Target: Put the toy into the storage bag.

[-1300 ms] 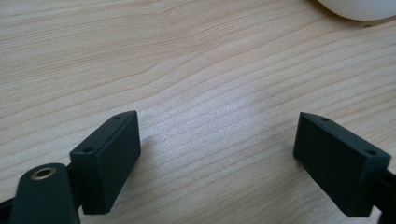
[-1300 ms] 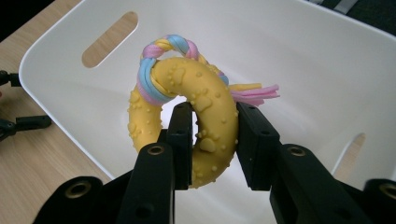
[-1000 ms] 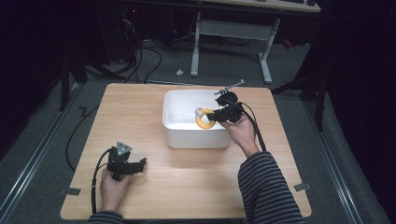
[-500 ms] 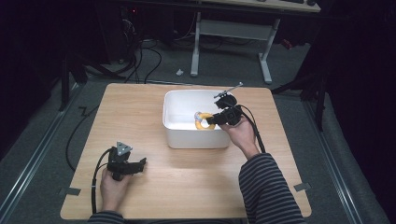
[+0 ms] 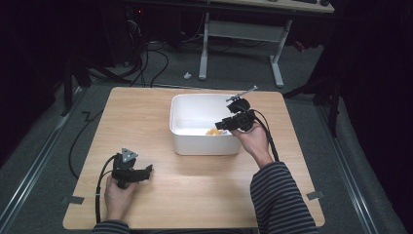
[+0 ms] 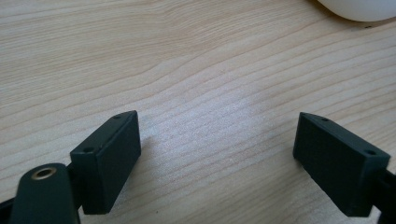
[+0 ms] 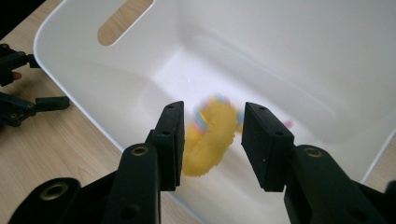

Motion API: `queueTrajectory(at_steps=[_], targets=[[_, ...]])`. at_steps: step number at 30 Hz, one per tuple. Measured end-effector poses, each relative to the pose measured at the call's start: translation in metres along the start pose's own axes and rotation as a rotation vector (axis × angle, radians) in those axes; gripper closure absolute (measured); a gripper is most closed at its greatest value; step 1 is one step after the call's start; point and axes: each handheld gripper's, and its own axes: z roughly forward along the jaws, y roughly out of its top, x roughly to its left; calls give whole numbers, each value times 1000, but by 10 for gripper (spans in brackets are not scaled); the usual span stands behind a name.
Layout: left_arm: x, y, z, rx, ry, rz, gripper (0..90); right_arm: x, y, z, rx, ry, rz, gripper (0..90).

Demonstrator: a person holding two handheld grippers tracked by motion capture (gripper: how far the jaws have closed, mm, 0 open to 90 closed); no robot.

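Right gripper [image 7: 209,140], jaws parted and empty, hangs over the bin [image 5: 182,122] above a blurred yellow toy [image 7: 211,140]. Left gripper [image 5: 146,171], wide open, rests on the surface [image 5: 195,180] at 7 o'clock.

A light wooden table [image 5: 195,190] carries a white plastic bin [image 5: 187,136], which stands on the far middle part of it.

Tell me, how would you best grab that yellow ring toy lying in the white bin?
Probably from straight above, since the white bin's walls block any sideways approach. The yellow ring toy seems to lie on the bin floor, so close the right gripper across one side of its curved band. The toy is blurred, so its exact pose is uncertain.
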Motion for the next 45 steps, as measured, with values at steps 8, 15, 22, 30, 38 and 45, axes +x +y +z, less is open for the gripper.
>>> queueTrajectory(at_steps=[8,15,22,30,38,45], targets=[[0,0,0,-1,3,-3,156,-5,-20,-29,-92,-60,10,511],[0,0,0,-1,3,-3,157,-10,-30,-47,-136,-82,24,499],[0,0,0,-1,3,-3,156,-14,-39,-58,-163,-91,32,500],[0,0,0,-1,3,-3,156,-19,-48,-72,-194,-100,42,498],[0,0,0,1,2,-3,157,-26,-60,-88,-226,-103,68,493],[0,0,0,1,1,-3,157,-32,-71,-98,-246,-114,85,491]])
